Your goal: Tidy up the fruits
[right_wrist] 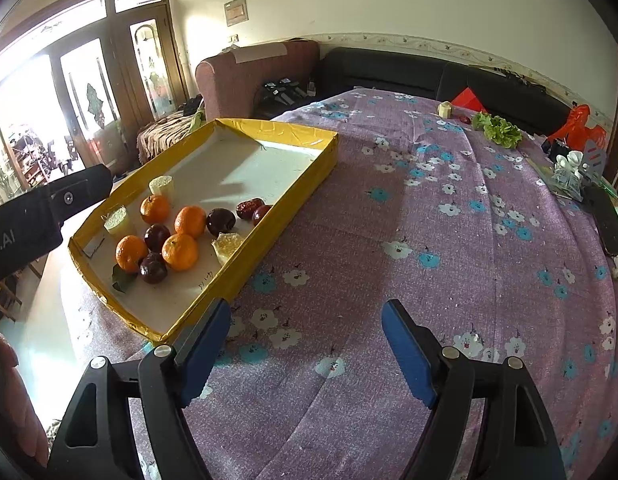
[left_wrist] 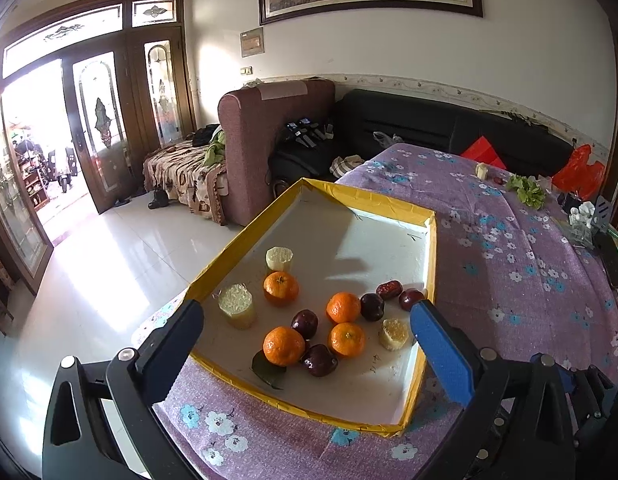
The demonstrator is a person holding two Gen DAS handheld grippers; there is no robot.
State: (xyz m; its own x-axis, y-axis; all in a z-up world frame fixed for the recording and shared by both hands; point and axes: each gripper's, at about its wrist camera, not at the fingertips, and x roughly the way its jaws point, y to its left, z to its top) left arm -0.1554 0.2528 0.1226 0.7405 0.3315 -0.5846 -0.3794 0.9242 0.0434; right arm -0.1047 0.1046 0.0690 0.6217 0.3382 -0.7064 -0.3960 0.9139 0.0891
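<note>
Yellow-rimmed tray (left_wrist: pixel 245 232) w/ white floor sits on the bench (left_wrist: pixel 509 248), at its left edge, on a purple floral cloth (right_wrist: pixel 429 240). Inside, near end: four oranges (left_wrist: pixel 283 346), several dark red plums (left_wrist: pixel 305 323), red dates (left_wrist: pixel 389 289) by the right wall, plus pale cut fruit pieces (left_wrist: pixel 236 309), one (left_wrist: pixel 394 333) close to the right wall. A green leaf (left_wrist: pixel 268 371) lies under the nearest orange. Far half of tray bare.

Left tool (left_wrist: pixel 307 320) hovers above tray's near end, jaws spread wide, nothing btwn them. Right tool (right_wrist: pixel 307 340) is over bare cloth just right of tray's near corner, also spread apart, holding nothing.

Far end of bench: lettuce (right_wrist: pixel 497 130), a small pale piece (right_wrist: pixel 444 109), red bag (right_wrist: pixel 581 128).
</note>
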